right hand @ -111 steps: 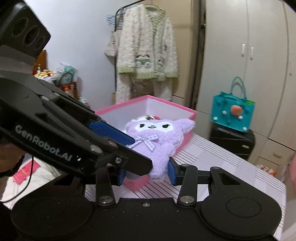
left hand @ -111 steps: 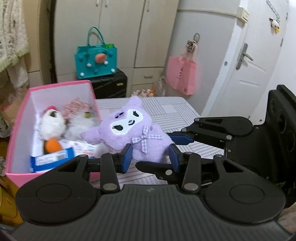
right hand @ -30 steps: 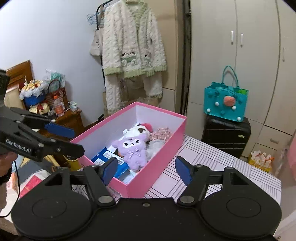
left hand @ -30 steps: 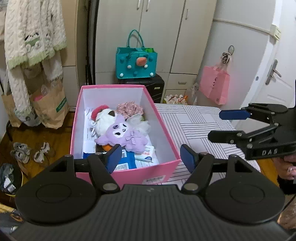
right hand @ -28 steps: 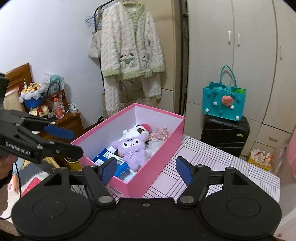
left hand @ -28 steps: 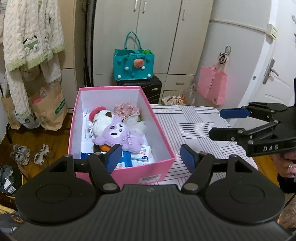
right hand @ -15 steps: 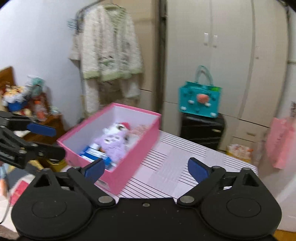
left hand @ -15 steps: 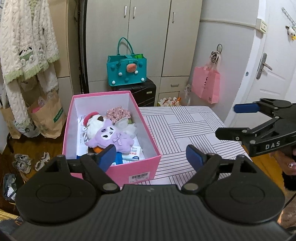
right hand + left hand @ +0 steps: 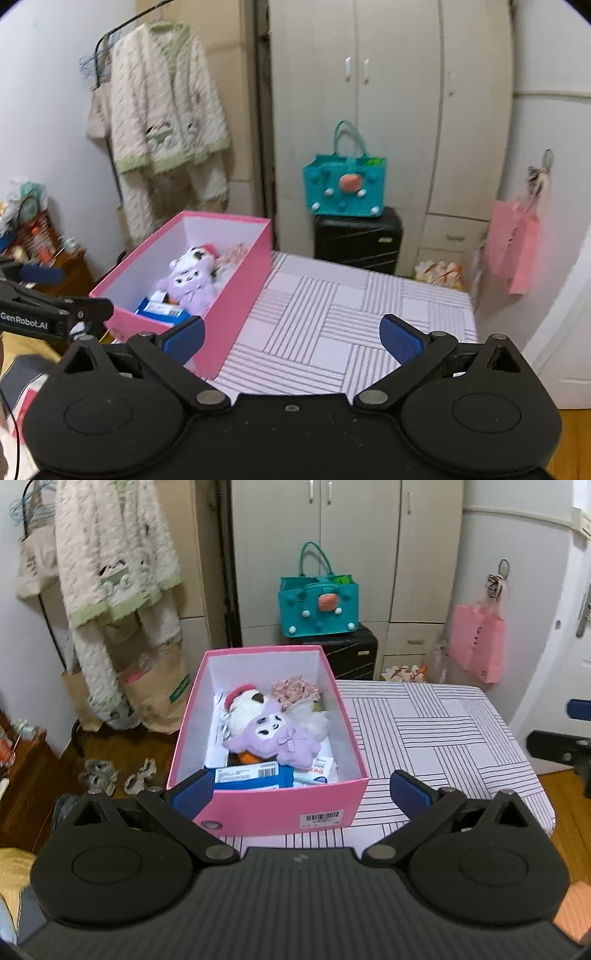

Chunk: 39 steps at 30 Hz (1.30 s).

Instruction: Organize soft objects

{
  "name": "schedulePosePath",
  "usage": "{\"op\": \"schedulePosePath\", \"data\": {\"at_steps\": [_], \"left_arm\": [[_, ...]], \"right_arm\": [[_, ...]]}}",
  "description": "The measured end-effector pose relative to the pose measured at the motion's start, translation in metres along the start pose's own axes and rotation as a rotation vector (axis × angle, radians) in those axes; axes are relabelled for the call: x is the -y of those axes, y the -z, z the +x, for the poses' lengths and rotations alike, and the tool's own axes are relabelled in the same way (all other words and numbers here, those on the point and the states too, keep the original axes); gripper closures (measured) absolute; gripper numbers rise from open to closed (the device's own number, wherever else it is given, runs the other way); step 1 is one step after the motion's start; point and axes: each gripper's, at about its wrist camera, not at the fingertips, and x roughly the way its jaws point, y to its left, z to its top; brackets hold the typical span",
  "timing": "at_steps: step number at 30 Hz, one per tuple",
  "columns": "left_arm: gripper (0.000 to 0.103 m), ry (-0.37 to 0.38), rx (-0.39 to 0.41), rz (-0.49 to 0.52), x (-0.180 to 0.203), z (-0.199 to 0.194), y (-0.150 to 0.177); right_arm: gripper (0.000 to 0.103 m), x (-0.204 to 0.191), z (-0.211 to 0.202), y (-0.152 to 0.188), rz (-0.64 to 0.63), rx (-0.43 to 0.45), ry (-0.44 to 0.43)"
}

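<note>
Spreading apart at this moment, the left gripper (image 9: 301, 788) has its jaws opening with nothing between the pads; the blue fingertips (image 9: 194, 788) frame the near end of the pink box (image 9: 273, 808), which sits just ahead of and below them on the striped table (image 9: 424, 734); a barcode label shows on the box's near wall. Inside the box, nearest the left gripper, lie blue-and-white printed packets (image 9: 251, 777); just beyond them lies the purple plush (image 9: 277, 734), face up, resting on the packets and against a white plush with a red cap (image 9: 243, 703); farther in, toward the far wall, sits a pink patterned soft item (image 9: 295, 690); a white frilly piece lies right of the purple plush, what it is cannot be told. The right gripper (image 9: 291, 338) stands wide apart and empty; the pink box is ahead and to its left, its near corner beside the left pad (image 9: 184, 339); bare striped table fills the space ahead between the pads. The left gripper's fingers enter the right wrist view at far left, well apart from the box rim; in the left wrist view the right gripper shows at the far right edge, beyond the table's side. Past the table stand a black suitcase (image 9: 356, 240) with a teal bag (image 9: 345, 184) on top, then pale wardrobe doors; a knitted cardigan (image 9: 162, 110) hangs beyond the box; a pink bag (image 9: 513, 247) hangs far right.
</note>
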Motion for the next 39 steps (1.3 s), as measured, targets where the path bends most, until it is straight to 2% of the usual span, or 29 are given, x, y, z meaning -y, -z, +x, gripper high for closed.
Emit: {"op": "schedulePosePath", "data": {"at_steps": [3, 6, 11, 14, 18, 25, 30, 35, 39], "left_arm": [[0.000, -0.023, -0.010, -0.029, 0.000, 0.002, 0.003], [0.000, -0.020, -0.031, -0.006, 0.003, 0.008, 0.007], [0.000, -0.024, -0.060, -0.023, 0.008, 0.017, 0.015], [0.000, -0.052, -0.042, -0.027, 0.011, 0.015, 0.018], [0.000, -0.072, -0.021, -0.017, 0.014, 0.012, 0.019], [0.000, -0.093, -0.018, -0.051, 0.014, 0.012, 0.021], [0.000, -0.114, -0.012, -0.041, 0.017, 0.012, 0.024], [0.000, -0.121, 0.012, -0.018, 0.024, 0.011, 0.027], [0.000, -0.185, 0.047, -0.016, 0.029, 0.011, 0.029]], "right_arm": [[0.001, 0.000, -0.003, 0.004, 0.031, -0.017, 0.045], [0.001, -0.004, -0.004, 0.009, 0.036, -0.026, 0.053], [0.001, -0.010, -0.005, 0.016, 0.017, -0.026, 0.059], [0.001, -0.011, -0.007, 0.018, 0.014, -0.022, 0.053], [0.001, -0.014, -0.008, 0.021, -0.003, -0.015, 0.100], [0.001, -0.007, -0.004, 0.023, 0.021, -0.073, 0.121], [0.001, 0.000, -0.008, 0.027, 0.046, -0.054, 0.116], [0.001, -0.005, -0.017, 0.032, 0.006, -0.024, 0.178], [0.001, -0.005, -0.024, 0.036, 0.011, -0.004, 0.199]]}}
